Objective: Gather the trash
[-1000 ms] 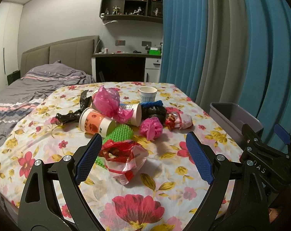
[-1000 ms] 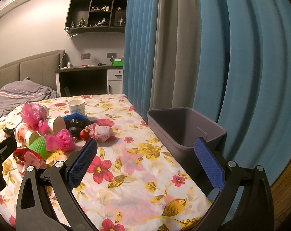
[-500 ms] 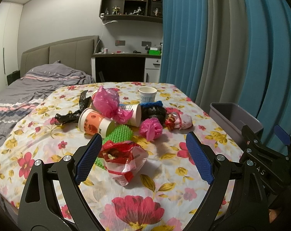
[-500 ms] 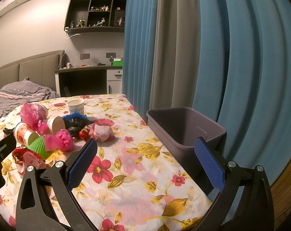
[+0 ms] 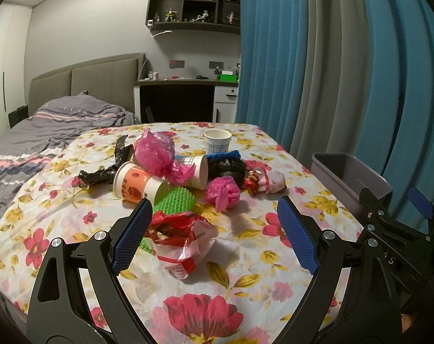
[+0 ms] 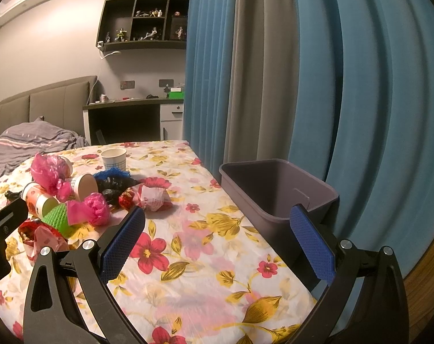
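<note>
Tools, left (image 5: 214, 233) and right (image 6: 217, 242), gape wide; bin (image 6: 277, 197) overhangs table edge.

Left tool (image 5: 214, 235) base running off bottom edge, left wrist view. Right tool (image 6: 217, 240) base likewise cut off, right wrist view. Green spiky item (image 5: 175, 200) partly hiding behind crumpled red-and-white bag (image 5: 182, 238). Grey bin (image 5: 346, 175) near end sitting behind right tool frame. Shelf figurines (image 5: 199, 17) appearing too small to identify. Black bag (image 6: 113, 187) half hiding behind cups.
</note>
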Demonstrator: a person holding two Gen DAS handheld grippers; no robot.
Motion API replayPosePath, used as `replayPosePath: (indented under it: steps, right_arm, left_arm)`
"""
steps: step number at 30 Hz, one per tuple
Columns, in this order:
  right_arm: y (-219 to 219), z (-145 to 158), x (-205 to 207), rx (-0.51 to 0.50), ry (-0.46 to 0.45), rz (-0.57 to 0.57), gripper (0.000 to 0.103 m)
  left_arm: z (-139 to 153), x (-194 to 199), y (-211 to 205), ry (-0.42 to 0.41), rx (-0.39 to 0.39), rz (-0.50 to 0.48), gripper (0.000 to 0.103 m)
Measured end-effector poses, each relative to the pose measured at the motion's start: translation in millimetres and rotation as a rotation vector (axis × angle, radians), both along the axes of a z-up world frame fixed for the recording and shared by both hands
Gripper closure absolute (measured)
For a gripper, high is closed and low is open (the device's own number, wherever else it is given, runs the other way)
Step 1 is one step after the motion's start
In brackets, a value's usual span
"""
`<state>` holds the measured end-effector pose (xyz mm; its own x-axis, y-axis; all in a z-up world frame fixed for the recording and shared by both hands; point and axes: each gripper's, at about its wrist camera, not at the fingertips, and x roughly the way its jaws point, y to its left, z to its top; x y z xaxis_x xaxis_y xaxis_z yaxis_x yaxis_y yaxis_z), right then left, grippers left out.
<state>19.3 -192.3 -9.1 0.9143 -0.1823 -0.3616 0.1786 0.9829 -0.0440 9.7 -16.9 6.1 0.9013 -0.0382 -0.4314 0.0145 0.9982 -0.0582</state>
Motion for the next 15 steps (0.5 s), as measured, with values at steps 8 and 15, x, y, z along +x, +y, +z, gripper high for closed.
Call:
replayPosePath:
  steps: [8, 15]
  right_arm:
    - [-2.0, -3.5, 1.7, 0.011, -0.003, 0.003, 0.005]
    - [-2.8, -5.8, 4.3, 0.034, -0.011, 0.012, 0.005]
  left_arm:
    - [-1.6, 5.7, -3.6, 0.003, -0.002, -0.005, 0.015]
    - [-9.2, 15.3, -1.0, 0.000, -0.002, -0.018, 0.016]
